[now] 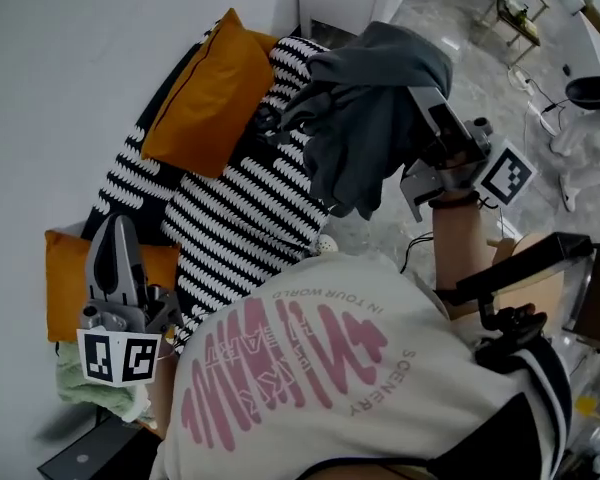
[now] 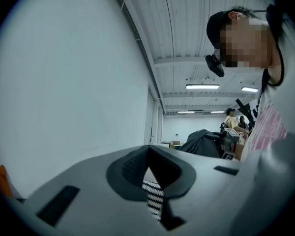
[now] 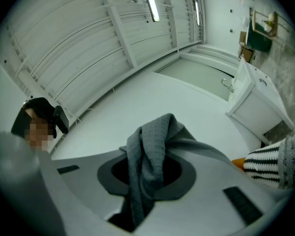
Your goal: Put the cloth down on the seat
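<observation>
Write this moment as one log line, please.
right gripper: shut on grey cloth | grey cloth: held up, not on striped seat | left gripper: shut, empty

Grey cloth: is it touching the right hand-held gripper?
Touching: the right gripper view shows the grey cloth clamped between the jaws of the right hand-held gripper.

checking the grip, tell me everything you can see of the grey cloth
The grey cloth is soft fabric with a fine waffle weave, bunched in thick folds. The right tongs are shut on a gathered fold; the rest drapes over them and hangs down. It is up in the air over the striped seat cover; contact there cannot be told.
</observation>
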Motion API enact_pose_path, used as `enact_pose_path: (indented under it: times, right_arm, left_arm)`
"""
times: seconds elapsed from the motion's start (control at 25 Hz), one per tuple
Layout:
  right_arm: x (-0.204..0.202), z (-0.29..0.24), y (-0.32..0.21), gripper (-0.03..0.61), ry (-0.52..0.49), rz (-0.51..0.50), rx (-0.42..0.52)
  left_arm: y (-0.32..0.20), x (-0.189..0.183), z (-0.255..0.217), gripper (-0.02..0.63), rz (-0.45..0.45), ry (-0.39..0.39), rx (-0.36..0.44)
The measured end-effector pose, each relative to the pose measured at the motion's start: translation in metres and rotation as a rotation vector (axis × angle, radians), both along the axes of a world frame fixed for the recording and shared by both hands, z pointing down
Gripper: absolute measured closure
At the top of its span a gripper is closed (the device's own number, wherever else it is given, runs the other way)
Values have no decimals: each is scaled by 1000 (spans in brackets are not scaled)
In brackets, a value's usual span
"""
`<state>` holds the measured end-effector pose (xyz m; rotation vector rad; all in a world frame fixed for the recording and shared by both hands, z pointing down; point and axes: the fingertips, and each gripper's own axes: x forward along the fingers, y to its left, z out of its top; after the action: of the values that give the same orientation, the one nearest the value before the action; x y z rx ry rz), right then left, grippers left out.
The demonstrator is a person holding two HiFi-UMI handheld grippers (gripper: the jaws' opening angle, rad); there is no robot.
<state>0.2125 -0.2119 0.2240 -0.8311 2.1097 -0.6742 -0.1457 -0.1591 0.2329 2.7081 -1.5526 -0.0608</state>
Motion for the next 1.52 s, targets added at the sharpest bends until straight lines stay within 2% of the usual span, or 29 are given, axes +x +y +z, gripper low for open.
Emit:
enact_pose_path:
  times: [0.28, 0.56, 0.76, 1.16, 1.28, 1.52]
  right_arm:
    - [16, 5, -33, 515, 20, -41, 2]
    - [35, 16, -83, 514, 22, -28, -41]
    - [41, 26, -106, 514, 19, -20, -69]
    - [45, 54, -120, 515, 8, -27, -72]
    - [38, 55, -144, 515, 16, -30, -70]
    - [19, 75, -197, 515, 70, -12, -138]
  left_arm:
    - [-17, 27, 1, 612, -30, -17, 14]
    - [-55, 41, 4, 612, -51, -16, -18]
    - [-62, 40, 2, 612, -80, -24, -11]
    - [-21, 34, 10, 612, -189, -72, 12]
    - [-28, 24, 10, 612, -228, -76, -5]
    - [-40, 7, 7, 612, -290, -71, -30]
